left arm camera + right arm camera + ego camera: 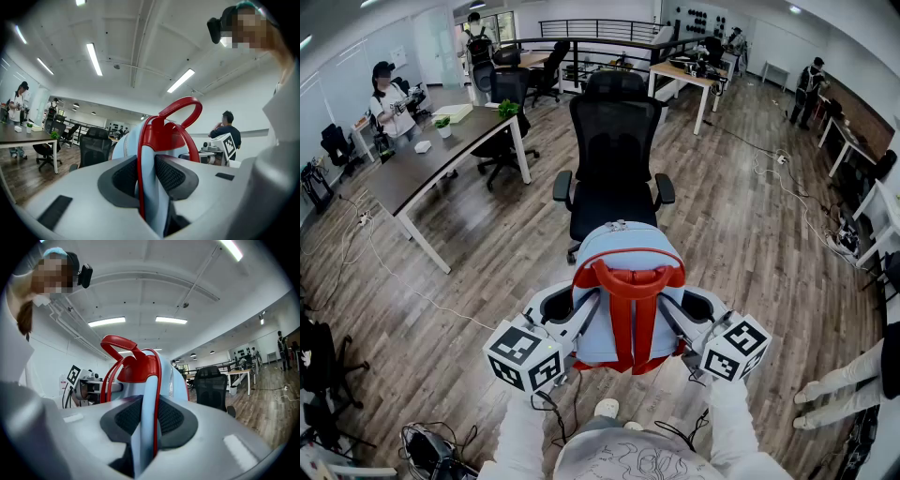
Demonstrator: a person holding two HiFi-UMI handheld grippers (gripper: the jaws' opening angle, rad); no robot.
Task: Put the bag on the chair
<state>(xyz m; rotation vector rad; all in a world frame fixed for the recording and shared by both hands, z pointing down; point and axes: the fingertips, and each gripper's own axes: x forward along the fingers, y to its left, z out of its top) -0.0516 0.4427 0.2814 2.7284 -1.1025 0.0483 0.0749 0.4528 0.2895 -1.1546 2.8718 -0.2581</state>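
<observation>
Both tongs are on the bag (623,281)! The left tongs (147,176) pinch a blue, red-edged strap (149,157) tight between their dark pads. The right tongs (147,418) clamp the other strap (146,390) the same way. The bag hangs upright between them, in front of the person and above the wood floor (487,253), with its red handle (628,272) toward the head camera. The black chair (614,159) stands just beyond, and the bag isn't on it yet.
</observation>
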